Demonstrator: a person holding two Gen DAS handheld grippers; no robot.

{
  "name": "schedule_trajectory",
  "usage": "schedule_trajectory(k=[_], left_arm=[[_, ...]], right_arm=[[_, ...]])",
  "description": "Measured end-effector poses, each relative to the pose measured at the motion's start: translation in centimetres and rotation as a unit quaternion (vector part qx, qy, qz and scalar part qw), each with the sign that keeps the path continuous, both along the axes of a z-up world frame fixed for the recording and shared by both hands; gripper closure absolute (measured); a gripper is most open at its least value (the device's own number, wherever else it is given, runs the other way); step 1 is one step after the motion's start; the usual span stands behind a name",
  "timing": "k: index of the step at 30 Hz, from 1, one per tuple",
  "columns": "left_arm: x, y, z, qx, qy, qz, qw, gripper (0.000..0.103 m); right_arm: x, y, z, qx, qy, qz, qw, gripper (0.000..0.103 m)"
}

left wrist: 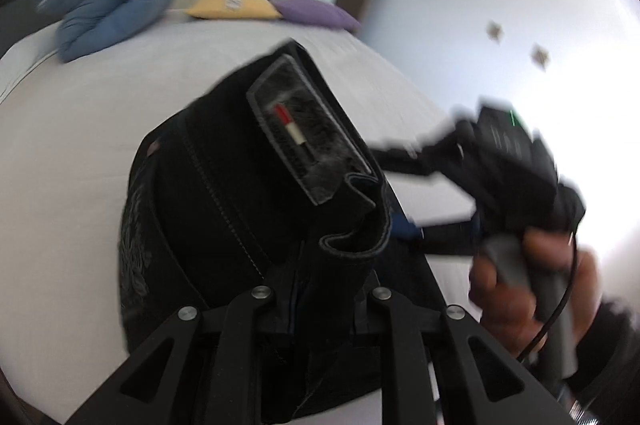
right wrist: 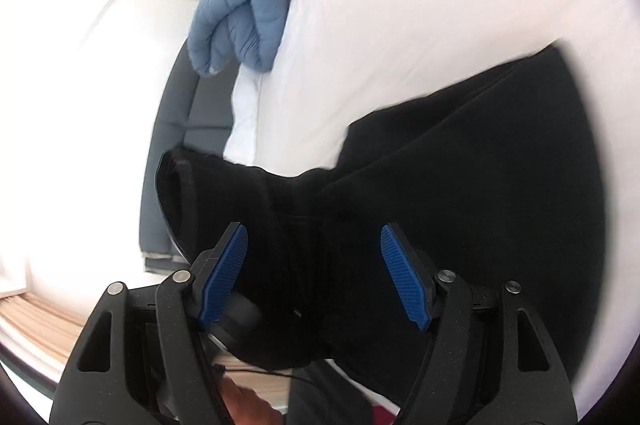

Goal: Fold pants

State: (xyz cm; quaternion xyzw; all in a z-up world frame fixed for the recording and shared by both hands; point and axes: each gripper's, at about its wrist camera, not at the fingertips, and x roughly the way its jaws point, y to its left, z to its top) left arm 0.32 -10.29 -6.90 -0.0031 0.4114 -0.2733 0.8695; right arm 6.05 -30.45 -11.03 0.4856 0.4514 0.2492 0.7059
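The black pants are bunched over the white bed, waistband up, with a grey label and a red-and-white tab. My left gripper is shut on the pants' waist fabric; its fingertips are buried in the cloth. In the left wrist view my right gripper reaches toward the waistband from the right, held by a hand. In the right wrist view the right gripper is open, blue pads wide apart, with black pants cloth lying between and beyond them.
A blue quilted cushion lies at the bed's far left and shows in the right wrist view too. A yellow pillow and a purple pillow sit at the far edge. White wardrobe doors stand behind. A grey bed frame borders the mattress.
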Motion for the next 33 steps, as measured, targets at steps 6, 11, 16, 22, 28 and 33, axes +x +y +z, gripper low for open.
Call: schedule_trajectory(k=[6, 11, 16, 22, 28, 33], left_arm=[[-2.6, -4.0, -3.4, 0.075, 0.012, -0.039, 0.9963, 0.086], [-2.9, -4.7, -2.9, 0.1, -0.008, -0.043, 0.994, 0.086], [-3.3, -6.2, -3.0, 0.144, -0.034, -0.055, 0.9875, 0.086], [-5.2, -7.2, -3.4, 0.181, -0.059, -0.07, 0.9792, 0.085], [-4.8, -7.4, -3.4, 0.174, -0.056, -0.07, 0.9807, 0.085], [-4.3, -9.1, -2.2, 0.17, -0.077, -0.08, 0.9791, 0.084]], right_arm=[[-2.3, -3.0, -1.3, -0.054, 0.03, 0.006, 0.998, 0.03], [-3.8, -5.3, -1.6, -0.047, 0.023, -0.002, 0.999, 0.03], [-3.6, -5.2, -1.6, -0.051, 0.041, 0.022, 0.998, 0.03], [-4.3, -3.5, -0.5, -0.069, 0.017, 0.039, 0.997, 0.031], [-3.7, -2.9, -0.7, -0.137, 0.017, 0.049, 0.989, 0.092], [-3.3, -3.4, 0.7, -0.15, -0.022, 0.033, 0.988, 0.092]])
